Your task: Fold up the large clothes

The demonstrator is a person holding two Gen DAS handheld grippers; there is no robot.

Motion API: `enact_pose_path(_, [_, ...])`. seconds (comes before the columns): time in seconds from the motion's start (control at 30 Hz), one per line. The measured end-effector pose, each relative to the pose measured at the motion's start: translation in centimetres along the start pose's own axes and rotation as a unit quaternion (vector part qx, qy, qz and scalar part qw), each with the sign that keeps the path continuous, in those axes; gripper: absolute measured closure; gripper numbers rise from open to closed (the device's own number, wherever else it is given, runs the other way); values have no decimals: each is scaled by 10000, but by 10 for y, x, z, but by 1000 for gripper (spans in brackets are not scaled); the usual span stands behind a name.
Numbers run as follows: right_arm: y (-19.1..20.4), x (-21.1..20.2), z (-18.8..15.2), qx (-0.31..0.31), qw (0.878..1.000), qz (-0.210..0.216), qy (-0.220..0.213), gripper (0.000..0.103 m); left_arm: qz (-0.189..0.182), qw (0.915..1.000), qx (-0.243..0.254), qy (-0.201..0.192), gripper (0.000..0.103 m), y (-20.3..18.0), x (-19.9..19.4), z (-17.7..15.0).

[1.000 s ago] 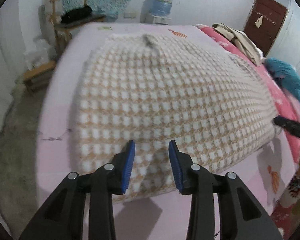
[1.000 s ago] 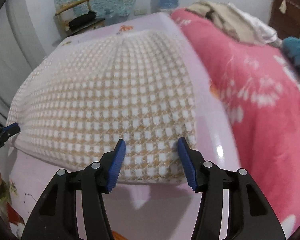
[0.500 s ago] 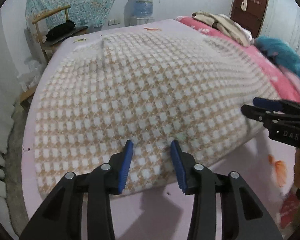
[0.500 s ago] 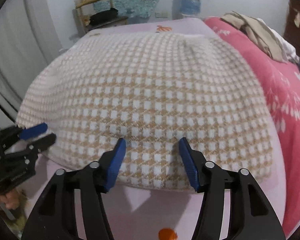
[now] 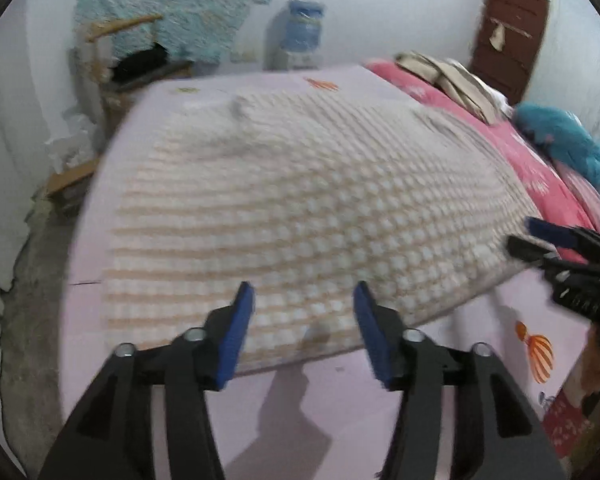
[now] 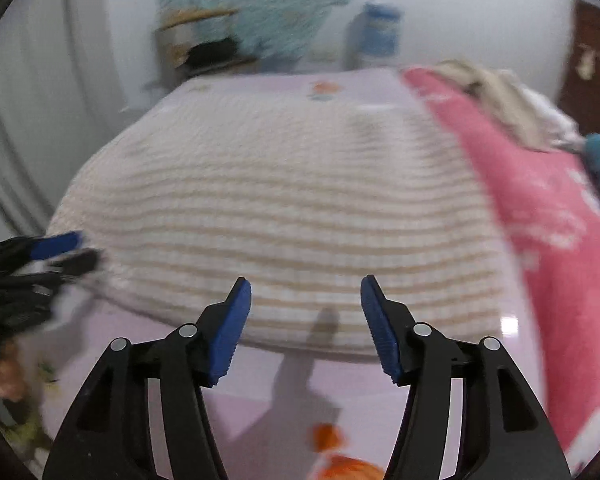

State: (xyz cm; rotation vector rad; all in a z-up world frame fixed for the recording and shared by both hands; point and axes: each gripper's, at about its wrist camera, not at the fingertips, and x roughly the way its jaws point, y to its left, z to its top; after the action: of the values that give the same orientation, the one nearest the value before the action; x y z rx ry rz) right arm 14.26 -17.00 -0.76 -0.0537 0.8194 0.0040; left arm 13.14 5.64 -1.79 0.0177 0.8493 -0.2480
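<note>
The left gripper [image 5: 303, 328] is built of matte black plastic, with two angular arms in which triangular cut-outs are seen at the lower left and lower right of the frame. Each arm is pinned with two round silver screws. The fingers [image 5: 236, 334] are faced with ribbed blue pads. The right gripper [image 6: 306, 324] is made alike: black arms, silver screws, and blue ridged pads on its fingers [image 6: 380, 328]. White lettering, too blurred to be read, is seen on its body at the right edge of the left wrist view.

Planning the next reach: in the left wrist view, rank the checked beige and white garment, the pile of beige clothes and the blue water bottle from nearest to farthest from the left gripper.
1. Checked beige and white garment, just ahead of the left gripper.
2. Pile of beige clothes, far right on the pink blanket.
3. Blue water bottle, against the back wall.
</note>
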Motion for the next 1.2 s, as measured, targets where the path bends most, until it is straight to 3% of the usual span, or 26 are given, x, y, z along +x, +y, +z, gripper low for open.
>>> enact_pose_path(0.1, [-45, 8, -11, 668, 9970, -310, 222, 46, 316, 9985, -386, 236, 43, 21, 11, -4])
enact_pose_path(0.13, [-62, 23, -19, 941, 9941, -222, 481, 46, 264, 9974, -577, 350, 43, 28, 17, -7])
enact_pose_path(0.2, [-67, 19, -28, 983, 9941, -64, 462, 46, 216, 9973, -637, 291, 43, 31, 16, -4])
enact_pose_path(0.27, [-61, 10, -27, 861, 9949, -80, 525, 42, 195, 9979, -576, 204, 35, 24, 6, -2])
enact_pose_path(0.4, [-40, -30, -43, 606, 9979, 133, 201, 33, 74, 9991, -329, -260, 25, 10, -27, -1])
enact_pose_path(0.57, [-24, -67, -47, 402, 9985, 322, -170, 19, 28, 9971, -200, -738, 5, -6, -68, -9])
enact_pose_path(0.73, [-15, -86, -48, 260, 9988, 309, -294, 13, 203, 9926, -222, -1178, 5, -21, -102, -14])
enact_pose_path(0.9, [-13, -105, -49, 317, 9979, 185, -529, 8, 554, 9894, -343, -1300, 5, -34, -114, -15])
enact_pose_path(1.03, [-6, -111, -47, 351, 9980, 5, -523, 8, 1260, 9849, -380, -1128, 5, -42, -110, -15])
enact_pose_path(1.2, [1, -109, -43, 335, 9983, -36, -465, 8, 1465, 9867, -361, -611, 5, -49, -94, -13])
